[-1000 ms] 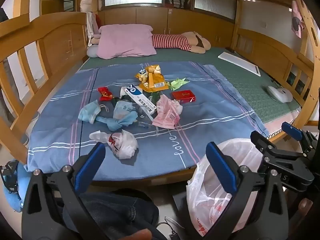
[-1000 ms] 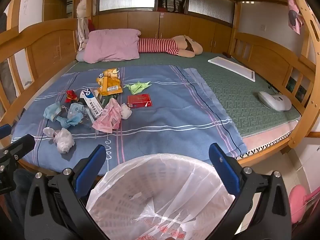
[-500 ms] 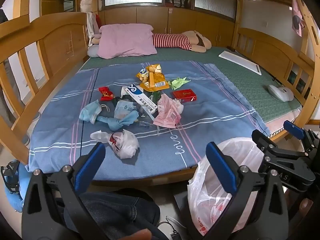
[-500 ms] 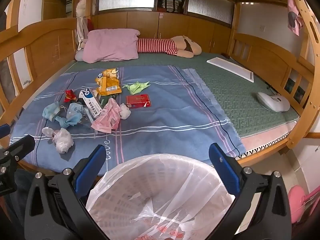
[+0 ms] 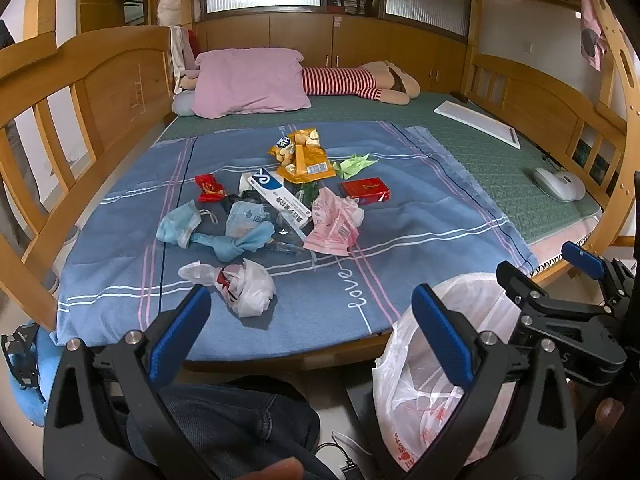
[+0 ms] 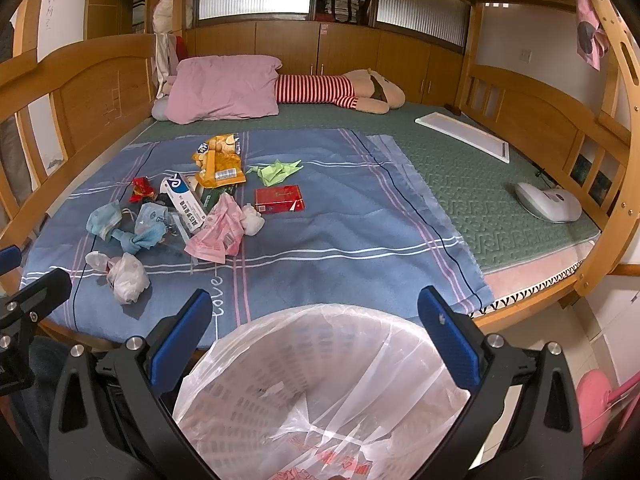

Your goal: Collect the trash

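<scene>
**Trash uncollected; both grippers empty**

Left wrist view: litter is heaped mid-blanket (image 5: pixel 120 264), the crumpled white bag (image 5: pixel 244 288) nearest. Thin plastic may slip from the pads if pinched shallowly. The left gripper (image 5: pixel 310 328) is held wide apart, touching nothing.

Right wrist view: the lined bin (image 6: pixel 320 380) stands near, below the bed edge. A careless reach could snag its liner. The right gripper (image 6: pixel 316 340) is spread wide, empty, above the bin.

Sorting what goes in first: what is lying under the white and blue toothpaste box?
The toothpaste box rests across a green wrapper and dark crumpled scraps. Anything further beneath is covered by the box and the pink bag.
</scene>
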A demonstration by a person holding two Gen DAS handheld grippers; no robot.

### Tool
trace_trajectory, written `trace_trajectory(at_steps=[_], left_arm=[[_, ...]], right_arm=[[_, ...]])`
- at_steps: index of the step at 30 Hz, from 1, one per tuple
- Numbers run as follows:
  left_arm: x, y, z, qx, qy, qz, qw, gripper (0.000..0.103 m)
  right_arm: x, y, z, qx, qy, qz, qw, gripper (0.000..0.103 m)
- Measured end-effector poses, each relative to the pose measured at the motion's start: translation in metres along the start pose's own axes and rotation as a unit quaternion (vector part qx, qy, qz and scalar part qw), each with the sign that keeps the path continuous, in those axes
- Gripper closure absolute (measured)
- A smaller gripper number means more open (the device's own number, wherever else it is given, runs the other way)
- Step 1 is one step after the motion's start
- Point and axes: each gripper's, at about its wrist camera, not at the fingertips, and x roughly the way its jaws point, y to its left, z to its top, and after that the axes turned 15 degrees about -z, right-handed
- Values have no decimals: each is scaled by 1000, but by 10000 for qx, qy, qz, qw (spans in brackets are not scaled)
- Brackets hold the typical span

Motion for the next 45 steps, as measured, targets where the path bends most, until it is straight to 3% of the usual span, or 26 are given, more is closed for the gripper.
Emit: trace_trajectory(at_steps=[45], left_arm=[[4,2,-5,-1,75,5,10000,3]], right_arm=[[5,1,-7,13,86,32,10000,3]])
